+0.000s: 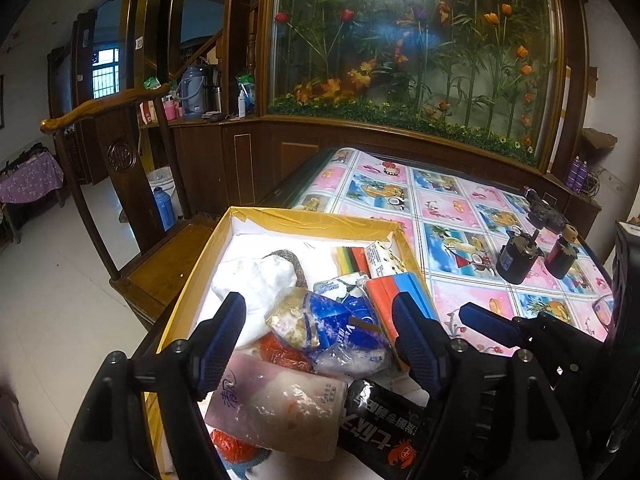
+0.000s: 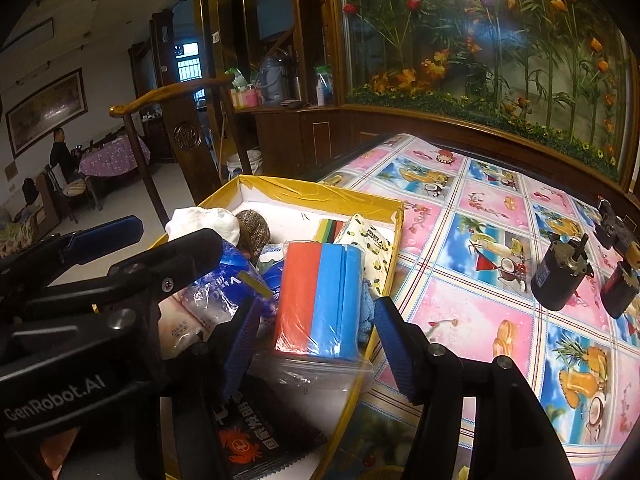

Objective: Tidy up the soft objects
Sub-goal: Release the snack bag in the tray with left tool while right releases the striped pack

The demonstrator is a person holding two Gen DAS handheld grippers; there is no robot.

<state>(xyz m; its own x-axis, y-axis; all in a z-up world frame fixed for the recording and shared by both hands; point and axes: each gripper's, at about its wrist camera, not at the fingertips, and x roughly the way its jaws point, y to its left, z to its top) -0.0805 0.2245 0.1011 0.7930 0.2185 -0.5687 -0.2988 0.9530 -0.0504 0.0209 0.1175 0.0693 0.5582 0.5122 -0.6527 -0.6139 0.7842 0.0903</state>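
A yellow-rimmed box (image 1: 308,216) (image 2: 320,192) holds several soft packs. Among them are a white cloth (image 1: 256,280), blue tissue packs (image 1: 332,320), a pink tissue pack (image 1: 280,408) and a black crab-logo pack (image 1: 384,428). My left gripper (image 1: 320,320) hovers open over the blue and pink packs, its pads clear of them. My right gripper (image 2: 314,320) is open too. A red-and-blue sponge pack (image 2: 320,296) lies between its fingers, untouched by either pad. A lemon-print tissue pack (image 2: 372,248) and a clear plastic bag (image 2: 316,380) lie close by. The left gripper (image 2: 160,240) also shows at the left of the right wrist view.
The box sits on a table with a pink and blue picture cloth (image 1: 460,208) (image 2: 500,340). Two dark motor-like cylinders (image 1: 516,260) (image 2: 560,280) stand at the right. A wooden chair (image 1: 120,152) is left of the box. A person (image 2: 60,152) sits far off.
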